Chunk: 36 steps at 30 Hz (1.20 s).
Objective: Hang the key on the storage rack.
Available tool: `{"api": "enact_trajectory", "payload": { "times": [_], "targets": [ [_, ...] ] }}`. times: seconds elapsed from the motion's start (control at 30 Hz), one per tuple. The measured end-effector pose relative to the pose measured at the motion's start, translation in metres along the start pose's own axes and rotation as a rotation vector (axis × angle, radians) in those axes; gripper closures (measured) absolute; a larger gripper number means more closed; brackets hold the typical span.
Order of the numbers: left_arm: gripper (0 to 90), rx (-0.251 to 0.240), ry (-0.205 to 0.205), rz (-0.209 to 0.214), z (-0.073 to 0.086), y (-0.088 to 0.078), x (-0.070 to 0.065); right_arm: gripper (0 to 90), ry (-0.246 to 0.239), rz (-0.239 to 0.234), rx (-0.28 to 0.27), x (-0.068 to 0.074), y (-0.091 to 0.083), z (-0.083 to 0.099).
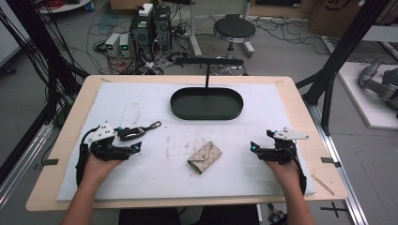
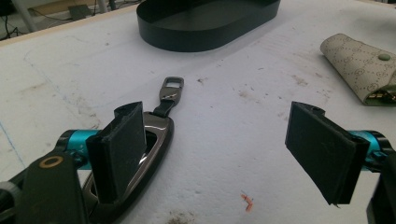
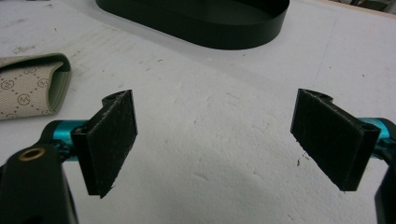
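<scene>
A dark glossy key fob [image 1: 134,132] with a short strap lies on the white foam mat [image 1: 141,178], left of centre. My left gripper [image 1: 131,139] is open and rests on the mat right beside it. In the left gripper view the key fob [image 2: 159,135] lies against the outer side of the left pad [image 2: 119,149], and nothing is between the jaws of the gripper [image 2: 219,154]. A beige patterned wallet [image 1: 205,157] lies mid-mat, also seen as the wallet [image 2: 362,65] and the wallet [image 3: 30,86]. My right gripper [image 1: 260,139] is open over bare mat, to the right of the wallet, as the right gripper view [image 3: 224,144] shows.
A black oval tray [image 1: 206,117] sits at the mat's far middle, its wall [image 2: 205,35] ahead of the left gripper and its wall [image 3: 210,30] ahead of the right. A black T-shaped stand [image 1: 206,62] rises behind it. A stool [image 1: 233,29] and computer boxes [image 1: 150,28] stand on the floor beyond.
</scene>
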<state>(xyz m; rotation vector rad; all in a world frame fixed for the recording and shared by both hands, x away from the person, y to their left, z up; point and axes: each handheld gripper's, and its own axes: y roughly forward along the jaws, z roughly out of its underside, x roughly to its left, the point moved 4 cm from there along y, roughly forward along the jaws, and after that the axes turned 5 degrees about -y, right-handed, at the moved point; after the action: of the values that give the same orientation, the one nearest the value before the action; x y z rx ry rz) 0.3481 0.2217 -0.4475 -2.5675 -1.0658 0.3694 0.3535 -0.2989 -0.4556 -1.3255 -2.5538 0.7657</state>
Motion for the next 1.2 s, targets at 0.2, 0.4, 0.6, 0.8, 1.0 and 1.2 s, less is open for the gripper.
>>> {"api": "enact_trajectory", "payload": {
  "times": [0.2, 0.4, 0.6, 0.8, 1.0, 1.2],
  "targets": [
    [20.2, 0.006, -0.004, -0.001, 0.001, 0.001, 0.002, 14.8, 0.003, -0.002, 0.000, -0.001, 0.002, 0.001],
    [20.3, 0.014, -0.003, -0.015, 0.001, 0.007, 0.005, 14.8, -0.017, -0.031, 0.020, 0.002, 0.007, 0.004],
    [20.3, 0.042, -0.013, -0.008, -0.007, 0.018, 0.012, 14.8, -0.034, -0.048, 0.034, 0.010, 0.008, 0.003],
    [20.2, 0.115, 0.007, 0.004, -0.023, 0.046, 0.020, 14.8, -0.024, -0.047, 0.024, 0.009, 0.007, 0.003],
    [21.5, 0.199, 0.015, -0.013, -0.030, 0.071, 0.031, 14.8, -0.007, -0.037, 0.017, 0.004, 0.004, 0.005],
    [31.9, 0.243, -0.019, -0.039, -0.018, 0.083, 0.041, 14.8, -0.006, -0.039, 0.018, 0.003, 0.004, 0.006]
  ]
}}
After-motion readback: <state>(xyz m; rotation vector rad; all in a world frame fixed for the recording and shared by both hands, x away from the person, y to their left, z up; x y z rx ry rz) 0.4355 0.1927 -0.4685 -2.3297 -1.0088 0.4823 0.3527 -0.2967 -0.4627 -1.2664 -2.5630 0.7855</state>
